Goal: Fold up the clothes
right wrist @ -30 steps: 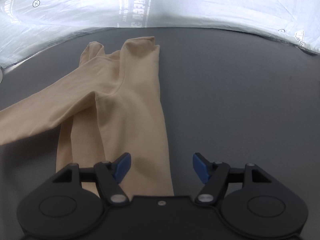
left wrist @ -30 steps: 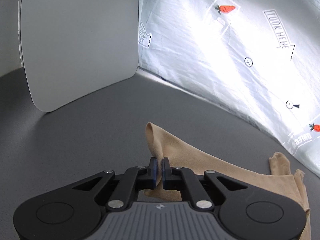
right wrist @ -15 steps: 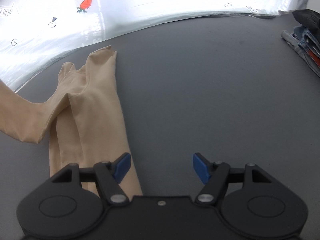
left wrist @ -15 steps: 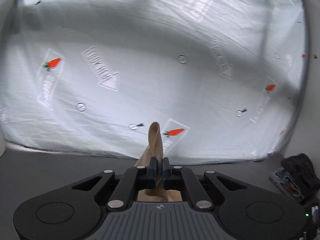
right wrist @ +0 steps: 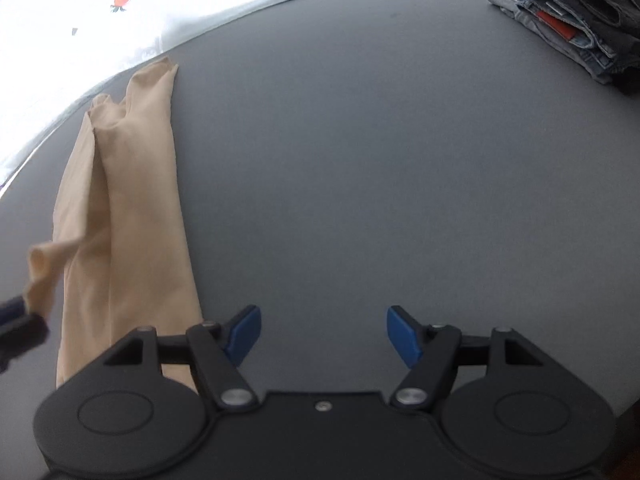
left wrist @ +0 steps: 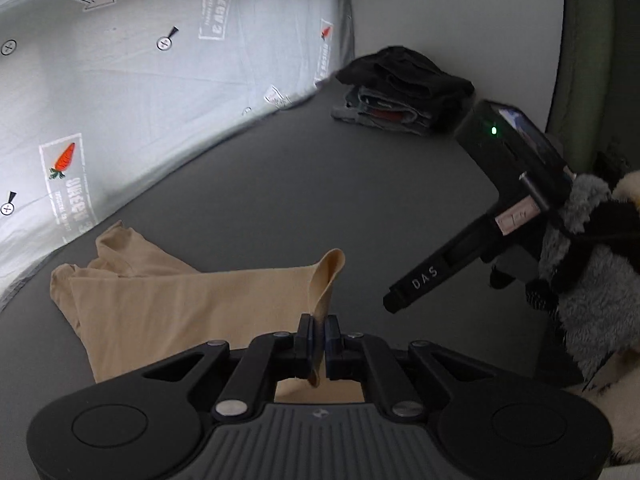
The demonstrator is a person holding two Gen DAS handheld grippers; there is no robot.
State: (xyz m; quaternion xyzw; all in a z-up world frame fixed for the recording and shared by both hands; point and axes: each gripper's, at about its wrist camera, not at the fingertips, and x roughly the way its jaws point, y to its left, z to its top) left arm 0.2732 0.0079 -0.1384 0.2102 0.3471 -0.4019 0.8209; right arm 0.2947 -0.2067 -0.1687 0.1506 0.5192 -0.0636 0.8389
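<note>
A beige garment (left wrist: 188,304) of thin stretchy cloth lies on the dark grey table (left wrist: 320,200). My left gripper (left wrist: 318,330) is shut on one end of it, and that end stands up in a loop above the pads. In the right wrist view the same beige garment (right wrist: 136,216) stretches lengthwise at the left, with the lifted end and the left gripper's tip at the far left edge. My right gripper (right wrist: 324,334) stands open over bare table, just right of the garment, with nothing between its blue pads (right wrist: 404,334).
A stack of folded dark clothes and jeans (left wrist: 400,92) sits at the table's far corner, seen also as a pile (right wrist: 572,16) at top right. A white printed sheet (left wrist: 140,80) borders the table. A fuzzy grey sleeve (left wrist: 592,280) holds the right gripper's handle (left wrist: 480,236).
My left gripper swung and rolled across with the garment's end, laying that leg over the rest. The right gripper slid rightward off the garment onto bare table, still open.
</note>
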